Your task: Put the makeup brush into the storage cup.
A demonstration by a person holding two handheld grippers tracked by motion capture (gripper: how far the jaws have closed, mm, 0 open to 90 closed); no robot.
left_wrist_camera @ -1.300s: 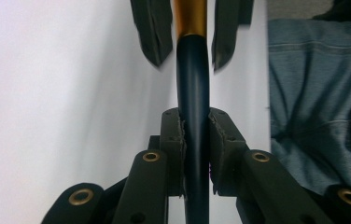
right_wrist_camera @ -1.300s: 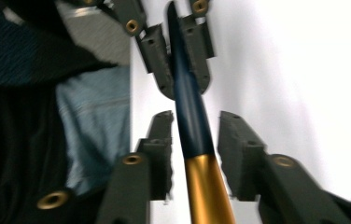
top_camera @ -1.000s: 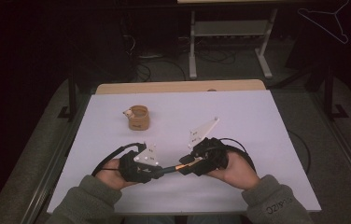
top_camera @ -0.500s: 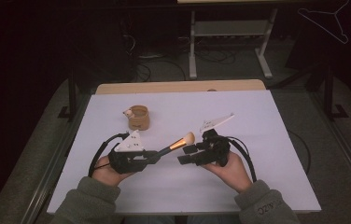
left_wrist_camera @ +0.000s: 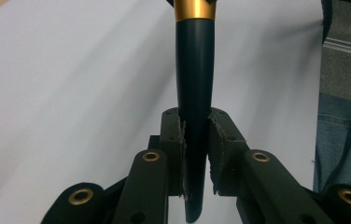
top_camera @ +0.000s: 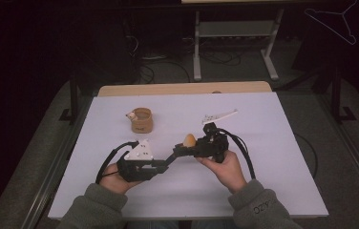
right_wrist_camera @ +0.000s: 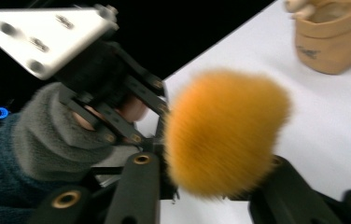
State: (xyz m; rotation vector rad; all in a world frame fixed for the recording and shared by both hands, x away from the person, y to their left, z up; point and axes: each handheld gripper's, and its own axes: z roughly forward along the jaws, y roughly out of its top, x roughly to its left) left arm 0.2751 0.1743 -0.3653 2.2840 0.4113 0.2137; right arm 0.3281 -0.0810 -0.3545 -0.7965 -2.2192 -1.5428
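Your left gripper (top_camera: 161, 164) is clamped on the dark blue tapering handle of a makeup brush (left_wrist_camera: 194, 84). In the left gripper view the handle runs up between the two pads, which press on it from both sides, and a gold metal band rings the handle at the top of that picture.

From above, the brush slants up and to the right from your left gripper, and its soft orange bristle head (top_camera: 189, 140) sits at the tip of your right gripper (top_camera: 182, 150). In the right gripper view that orange head (right_wrist_camera: 225, 133) sits between the two black jaws. The right jaws have just been closing. They now stand together around the base of the bristles, and the pads themselves are hidden behind the tuft, so you cannot see the contact itself.

You hold the brush above the near middle of the white table (top_camera: 273, 138), with your two grippers nearly tip to tip and both hands near the table's near edge.

A small tan paper-like cup with a rolled rim (top_camera: 142, 120) stands upright on the table, farther away and to the left, well apart from the brush. In the right gripper view the same cup (right_wrist_camera: 332, 37) stands beyond the bristle head.
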